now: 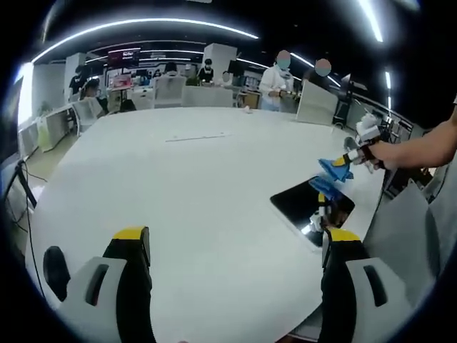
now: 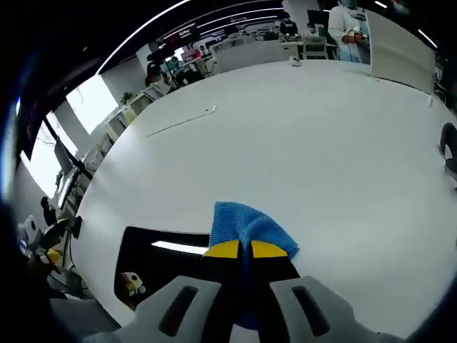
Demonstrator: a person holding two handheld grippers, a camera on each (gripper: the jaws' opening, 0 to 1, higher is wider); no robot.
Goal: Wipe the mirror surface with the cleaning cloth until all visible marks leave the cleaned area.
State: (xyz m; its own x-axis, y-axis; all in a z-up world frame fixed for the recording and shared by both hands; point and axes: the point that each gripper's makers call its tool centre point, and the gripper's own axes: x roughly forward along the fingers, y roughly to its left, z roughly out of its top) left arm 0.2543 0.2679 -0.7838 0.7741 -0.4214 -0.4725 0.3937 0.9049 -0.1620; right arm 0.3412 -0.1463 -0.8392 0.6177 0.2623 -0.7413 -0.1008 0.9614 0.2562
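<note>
The mirror [image 1: 312, 207] is a dark flat rectangle lying on the white table near its right edge. In the right gripper view the mirror [image 2: 161, 261] reflects a ceiling light and lies just under the jaws. My right gripper [image 2: 246, 250] is shut on the blue cleaning cloth [image 2: 246, 225], which bunches out past its yellow tips. In the left gripper view the right gripper [image 1: 350, 158] hovers above the mirror's far end, with the blue cloth [image 1: 333, 171] hanging from it, held by a person's hand. My left gripper [image 1: 235, 239] stands open over bare table, left of the mirror.
The large white table [image 1: 186, 186] stretches far ahead, with a thin long strip [image 1: 196, 136] lying near its middle. Chairs and seated people line the far side. A grey chair back [image 1: 407, 221] stands close to the table edge beside the mirror.
</note>
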